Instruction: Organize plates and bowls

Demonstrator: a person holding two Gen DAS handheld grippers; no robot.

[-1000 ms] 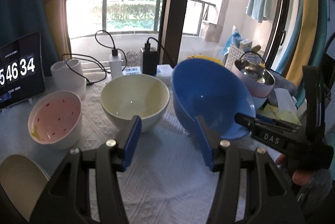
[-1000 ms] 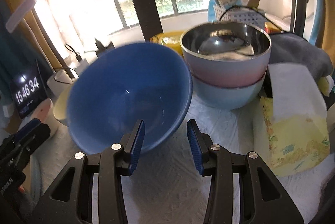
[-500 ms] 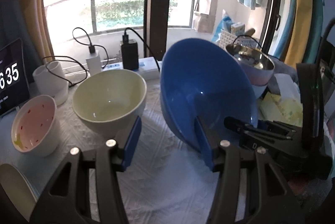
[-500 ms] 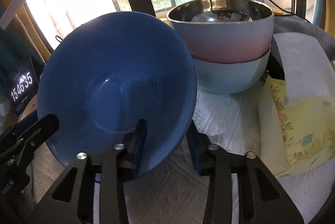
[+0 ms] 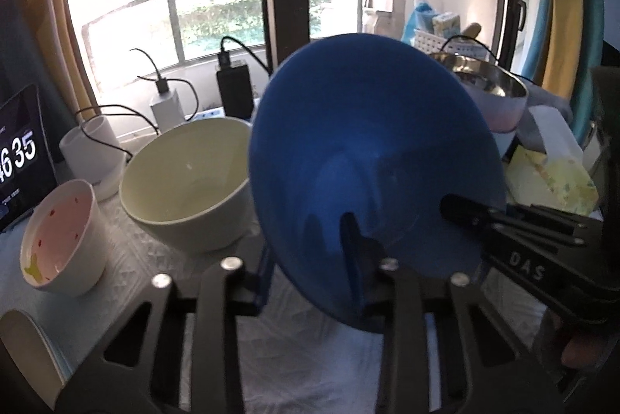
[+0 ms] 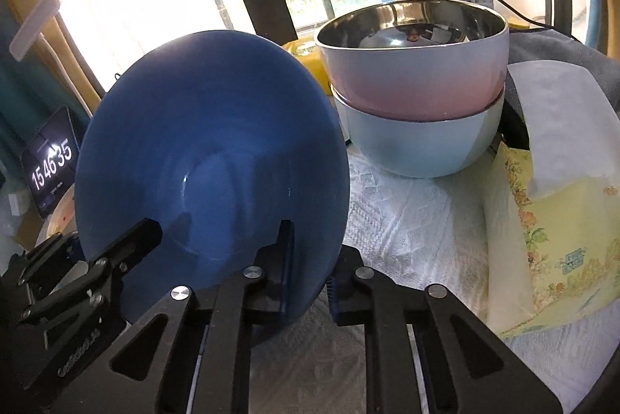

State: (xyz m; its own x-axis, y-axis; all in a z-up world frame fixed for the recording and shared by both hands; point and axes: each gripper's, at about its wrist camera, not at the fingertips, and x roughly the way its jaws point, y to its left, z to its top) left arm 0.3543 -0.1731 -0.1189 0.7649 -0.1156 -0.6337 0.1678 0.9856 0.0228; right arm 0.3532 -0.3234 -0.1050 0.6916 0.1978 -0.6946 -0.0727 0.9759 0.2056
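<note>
A big blue bowl (image 5: 372, 158) is tilted steeply, its inside facing me, and shows in both views (image 6: 209, 158). My left gripper (image 5: 310, 259) is shut on its lower left rim. My right gripper (image 6: 310, 259) is shut on its lower right rim. A cream bowl (image 5: 190, 181) stands to the left, and a small white bowl with a pink inside (image 5: 58, 232) stands further left. A pink steel-lined bowl (image 6: 414, 65) sits stacked in a light blue bowl (image 6: 418, 146) at the right.
A clock tablet (image 5: 19, 158) leans at the far left. A white cup (image 5: 93, 150), chargers and cables (image 5: 166, 100) line the window sill. A yellow floral packet with white tissue (image 6: 554, 205) lies at the right. A plate edge (image 5: 23, 344) shows at bottom left.
Both grippers have closed on the blue bowl's rim. The bowl has tipped up steeper and come closer to both cameras.
</note>
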